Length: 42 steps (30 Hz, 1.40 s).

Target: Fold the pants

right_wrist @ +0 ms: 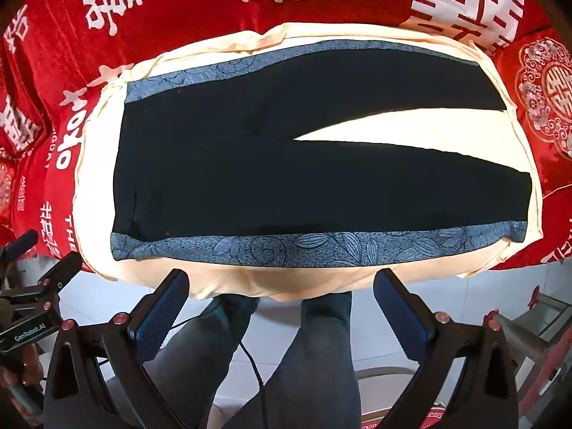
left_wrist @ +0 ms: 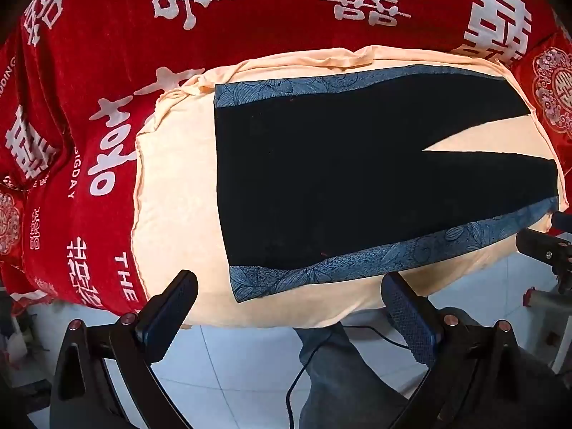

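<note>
1. From the left wrist view we see the left gripper (left_wrist: pixel 289 293) with its two fingers spread wide apart and nothing between them.
2. Ahead of those fingers the pants (left_wrist: pixel 339 178) lie flat and unfolded on a cream cloth (left_wrist: pixel 175 178); the waistband end sits beyond the left finger, and the two legs run off past the right finger, splitting into a V.
3. A blue patterned stripe (left_wrist: pixel 393 254) runs along the pants edge nearest the fingertips, just beyond them and not touching.
4. The cream cloth rests on a red blanket (left_wrist: pixel 107 35) with white characters; below the fingers we see a white tiled floor (left_wrist: pixel 232 364).
5. From the right wrist view the right gripper (right_wrist: pixel 282 296) also has its fingers held wide apart, gripping nothing.
6. The pants (right_wrist: pixel 286 186) again lie spread ahead of the fingers, the near striped edge just past the fingertips and the leg ends out beyond the right finger.
7. The left gripper (right_wrist: pixel 35 279) shows far out past the left finger, well apart from the pants.
</note>
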Each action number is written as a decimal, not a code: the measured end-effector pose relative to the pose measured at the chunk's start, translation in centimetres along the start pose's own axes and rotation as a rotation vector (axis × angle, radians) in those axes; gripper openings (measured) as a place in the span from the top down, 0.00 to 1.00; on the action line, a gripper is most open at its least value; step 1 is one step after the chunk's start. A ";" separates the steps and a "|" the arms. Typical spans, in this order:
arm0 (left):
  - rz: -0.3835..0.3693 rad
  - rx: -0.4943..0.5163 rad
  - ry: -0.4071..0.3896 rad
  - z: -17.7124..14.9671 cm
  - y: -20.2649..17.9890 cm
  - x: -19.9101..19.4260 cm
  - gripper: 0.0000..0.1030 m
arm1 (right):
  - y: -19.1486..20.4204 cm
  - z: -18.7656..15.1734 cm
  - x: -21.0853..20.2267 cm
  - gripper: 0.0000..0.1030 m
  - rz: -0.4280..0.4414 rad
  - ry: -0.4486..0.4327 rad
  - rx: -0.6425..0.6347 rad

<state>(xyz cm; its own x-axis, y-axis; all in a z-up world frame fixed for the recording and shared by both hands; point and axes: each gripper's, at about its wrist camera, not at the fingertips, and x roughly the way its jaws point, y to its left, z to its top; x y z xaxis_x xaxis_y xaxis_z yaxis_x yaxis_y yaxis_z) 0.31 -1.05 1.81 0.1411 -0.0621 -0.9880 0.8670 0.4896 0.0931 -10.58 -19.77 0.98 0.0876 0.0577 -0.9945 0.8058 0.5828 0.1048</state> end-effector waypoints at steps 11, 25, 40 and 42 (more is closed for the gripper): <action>0.012 -0.008 -0.016 0.3 0.1 -0.5 0.00 | 0.3 0.1 -0.1 0.00 0.012 0.008 -0.017; 0.023 -0.003 -0.042 0.5 -0.2 -1.2 0.00 | 0.0 0.1 -0.4 0.00 -0.004 -0.002 -0.021; 0.028 -0.010 -0.048 0.4 -0.1 -1.4 0.00 | 0.1 -0.1 -0.6 0.00 -0.021 -0.016 -0.037; 0.031 -0.008 -0.048 0.4 -0.1 -1.4 0.00 | 0.1 0.0 -0.5 0.00 -0.021 -0.015 -0.038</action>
<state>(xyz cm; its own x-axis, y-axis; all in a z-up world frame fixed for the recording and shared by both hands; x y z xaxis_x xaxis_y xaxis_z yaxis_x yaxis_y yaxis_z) 0.21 -1.35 3.22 0.1909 -0.0882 -0.9776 0.8579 0.4990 0.1225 -10.59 -19.72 1.53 0.0804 0.0331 -0.9962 0.7844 0.6145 0.0838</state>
